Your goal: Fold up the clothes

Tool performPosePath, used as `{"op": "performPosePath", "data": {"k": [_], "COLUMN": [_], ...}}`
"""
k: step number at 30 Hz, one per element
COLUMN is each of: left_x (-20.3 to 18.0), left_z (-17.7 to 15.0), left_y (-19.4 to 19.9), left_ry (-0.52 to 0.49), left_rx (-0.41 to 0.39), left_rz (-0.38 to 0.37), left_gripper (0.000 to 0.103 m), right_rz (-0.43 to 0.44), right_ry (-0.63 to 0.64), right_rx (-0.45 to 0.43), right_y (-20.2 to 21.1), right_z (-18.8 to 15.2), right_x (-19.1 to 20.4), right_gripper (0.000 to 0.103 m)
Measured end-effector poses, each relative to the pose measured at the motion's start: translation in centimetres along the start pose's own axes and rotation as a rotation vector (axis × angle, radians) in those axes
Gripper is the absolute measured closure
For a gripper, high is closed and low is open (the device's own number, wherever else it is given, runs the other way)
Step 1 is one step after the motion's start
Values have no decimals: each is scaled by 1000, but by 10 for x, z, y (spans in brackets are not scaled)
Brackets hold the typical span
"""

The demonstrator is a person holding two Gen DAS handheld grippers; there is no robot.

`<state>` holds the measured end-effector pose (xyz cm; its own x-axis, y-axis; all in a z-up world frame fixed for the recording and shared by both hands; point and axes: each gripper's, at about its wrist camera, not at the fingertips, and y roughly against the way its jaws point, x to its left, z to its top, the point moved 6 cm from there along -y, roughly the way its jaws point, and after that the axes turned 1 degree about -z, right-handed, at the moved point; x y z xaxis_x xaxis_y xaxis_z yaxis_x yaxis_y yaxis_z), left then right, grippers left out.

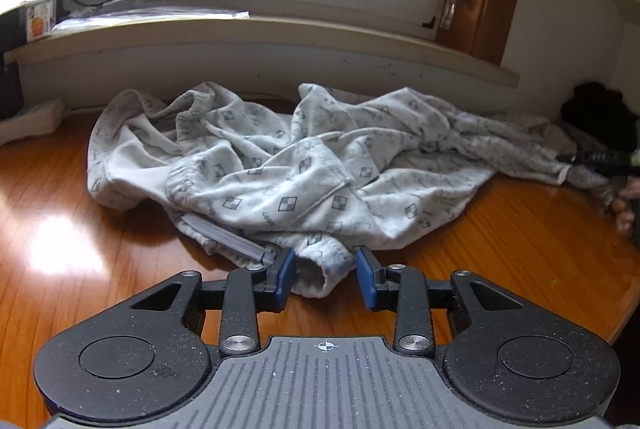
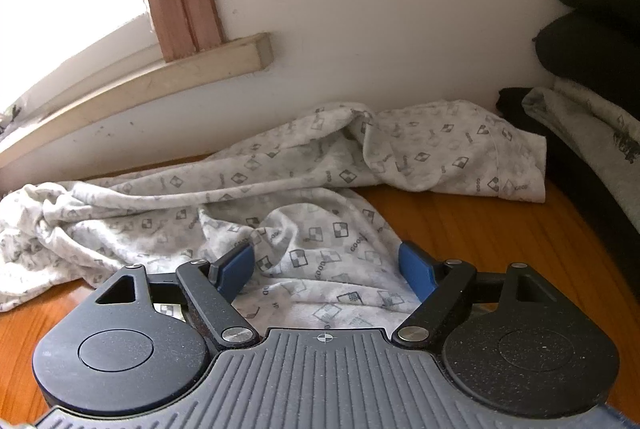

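Observation:
A crumpled pale grey garment (image 1: 280, 165) printed with small checkered squares sprawls across the wooden table (image 1: 80, 229). At its near edge a rolled hem fold sits between the blue pads of my left gripper (image 1: 326, 275), and both pads touch it. In the right wrist view the same garment (image 2: 280, 189) stretches from the left toward the wall. My right gripper (image 2: 326, 269) stands wide open low over a flat part of the cloth. Its pads are well apart and press on nothing.
A wall with a window sill (image 1: 280, 29) runs behind the table, with a carton (image 1: 40, 13) on its left end. Black clothes (image 2: 592, 29) and a grey folded garment (image 2: 592, 133) are piled at the right. A person's fingers (image 1: 624, 209) show at the right edge.

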<state>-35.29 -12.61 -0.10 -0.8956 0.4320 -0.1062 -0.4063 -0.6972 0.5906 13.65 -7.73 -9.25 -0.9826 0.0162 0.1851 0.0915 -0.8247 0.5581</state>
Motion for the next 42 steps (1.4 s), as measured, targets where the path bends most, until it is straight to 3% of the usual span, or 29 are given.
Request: {"op": "performPosePath", "data": {"k": [3,7,12,16,19,21,23,26,29,32,36,42], "left_x": [6,18,52,86,128,153,160,165,167,168,166,160], "left_z": [3,9,26,34,13,-14,-39,-58,-56,-48,-37,-33], "left_y": [6,21,93,169,201,208,209,216,219,226,216,193], "left_ry": [15,38,26,-12,10,60,93,143,135,121,117,107], "left_rx": [-19,-48,-108,-136,-52,24,91,124,153,144,123,111], "left_rz": [-12,-23,25,158,274,311,302,266,269,280,262,247], "left_gripper": [100,100,100,100,100,100,100,98,97,87,87,87], "right_rz": [0,-4,42,101,123,142,157,161,158,182,197,154], "right_ry": [-2,0,79,105,143,170,201,244,270,230,196,273], "right_rx": [-2,-16,-46,-50,-35,-8,17,35,44,49,56,71], "right_y": [0,2,14,19,14,7,0,-5,-10,-9,-10,-14], "right_z": [0,0,9,19,19,11,2,-8,-14,-14,-15,-19], "right_x": [0,0,22,46,63,75,87,100,103,98,92,104], "right_gripper": [25,25,26,26,26,26,26,25,25,25,23,16]}}
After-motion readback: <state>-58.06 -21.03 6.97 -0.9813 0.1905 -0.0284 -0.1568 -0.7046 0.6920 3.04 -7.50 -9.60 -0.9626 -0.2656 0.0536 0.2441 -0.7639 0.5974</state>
